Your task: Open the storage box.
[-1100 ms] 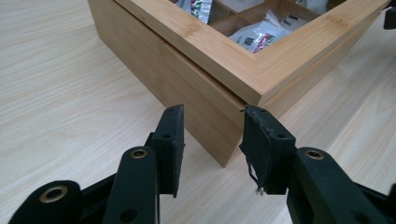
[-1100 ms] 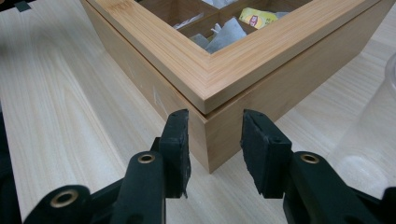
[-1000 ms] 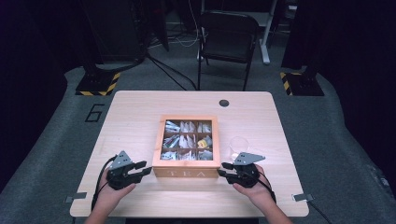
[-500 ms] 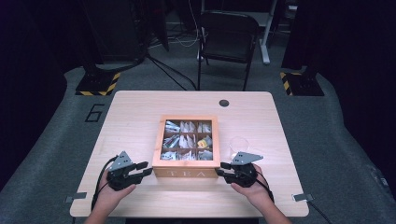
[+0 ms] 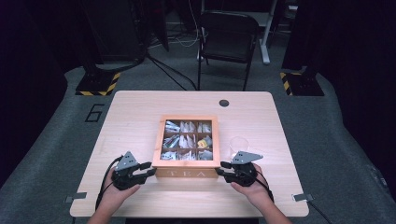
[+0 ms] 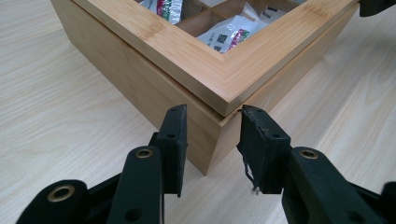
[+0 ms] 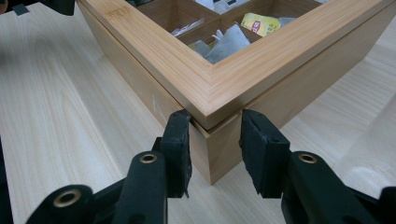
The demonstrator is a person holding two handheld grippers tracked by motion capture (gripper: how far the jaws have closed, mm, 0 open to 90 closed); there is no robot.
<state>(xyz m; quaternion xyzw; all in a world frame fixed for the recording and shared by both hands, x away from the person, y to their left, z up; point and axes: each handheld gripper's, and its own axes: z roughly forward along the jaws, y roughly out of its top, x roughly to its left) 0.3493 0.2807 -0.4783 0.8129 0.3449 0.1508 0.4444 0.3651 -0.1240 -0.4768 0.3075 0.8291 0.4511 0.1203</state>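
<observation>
Wooden tabletop (image 5: 140, 116), tea box (image 5: 187, 173) near its front edge.
Left gripper (image 5: 148, 169) and right gripper (image 5: 220, 170) each clench 1 front box corner.

From above, we cannot make out what the small packets in the wooden box (image 5: 187, 142) are; they read as pale scraps, with one yellow one (image 5: 202, 143) at about three o'clock from the box's centre. The lettering on its near face is too faint for us to read with confidence. The clear cup (image 5: 238, 145), at four o'clock from the box, is half hidden behind the right gripper (image 5: 225, 171) and its grey plate. In the left gripper view the box (image 6: 205, 60) runs off the top edge at twelve o'clock. Our forearms are cut off at six o'clock in the high view.
</observation>
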